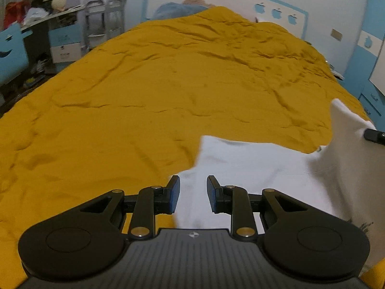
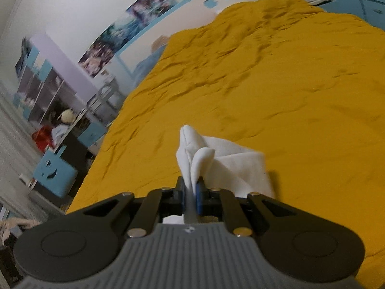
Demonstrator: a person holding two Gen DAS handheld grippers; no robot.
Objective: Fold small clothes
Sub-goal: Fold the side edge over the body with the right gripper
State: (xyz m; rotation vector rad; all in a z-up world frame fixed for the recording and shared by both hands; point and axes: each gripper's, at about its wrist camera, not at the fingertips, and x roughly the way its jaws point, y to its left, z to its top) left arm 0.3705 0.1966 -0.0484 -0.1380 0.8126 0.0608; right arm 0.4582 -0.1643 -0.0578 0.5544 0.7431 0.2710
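A small white garment lies on the mustard-yellow bedspread at the near right. My left gripper is open, its jaws apart just above the garment's left edge, holding nothing. My right gripper is shut on a bunched edge of the white garment and lifts it off the bedspread. The raised part shows at the right of the left wrist view, with one tip of the right gripper beside it.
The bed fills most of both views. A blue pillow lies at the headboard. Shelves, a metal cart and a blue chair stand along the bed's left side. A blue cabinet stands to the right.
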